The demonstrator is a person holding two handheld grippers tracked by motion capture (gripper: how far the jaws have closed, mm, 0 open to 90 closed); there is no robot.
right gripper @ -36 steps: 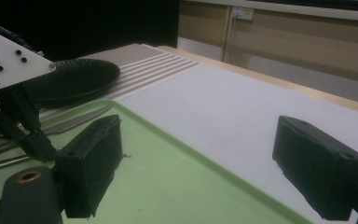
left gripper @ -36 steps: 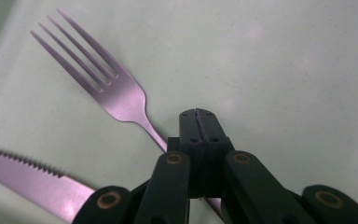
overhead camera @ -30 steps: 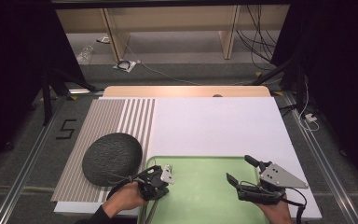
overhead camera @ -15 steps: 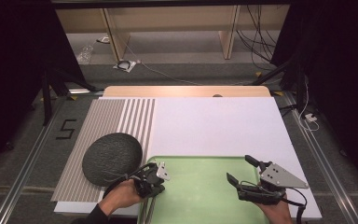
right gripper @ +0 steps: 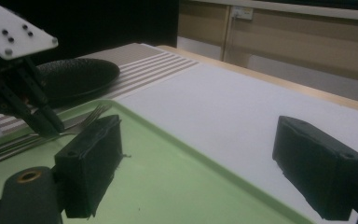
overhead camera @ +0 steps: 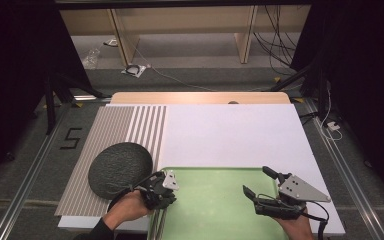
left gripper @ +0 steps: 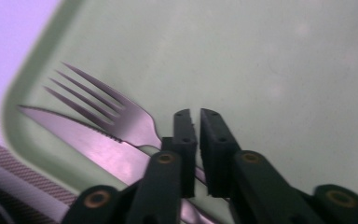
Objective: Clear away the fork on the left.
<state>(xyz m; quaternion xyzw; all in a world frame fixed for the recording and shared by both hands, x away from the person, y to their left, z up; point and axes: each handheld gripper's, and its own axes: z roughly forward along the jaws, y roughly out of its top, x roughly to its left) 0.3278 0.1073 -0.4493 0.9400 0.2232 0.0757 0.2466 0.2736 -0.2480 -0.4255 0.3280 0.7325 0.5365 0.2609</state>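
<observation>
Green tray (left gripper: 279,56): left gripper (left gripper: 195,114) seemingly gripping fork (left gripper: 130,123)

Fork (left gripper: 126,119) handle hidden behind left gripper (left gripper: 196,154) jaws; can't tell if they pinch it. Knife (left gripper: 81,137) handle cut off at bottom edge. High view: cutlery too small to make out. Right gripper (right gripper: 205,163) jaw tip cut off at right edge.

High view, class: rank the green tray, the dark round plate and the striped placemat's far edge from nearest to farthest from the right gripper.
1. Green tray, directly under the right gripper.
2. Dark round plate, off to its left, beyond the left gripper.
3. Striped placemat's far edge, at the table's far left.
</observation>
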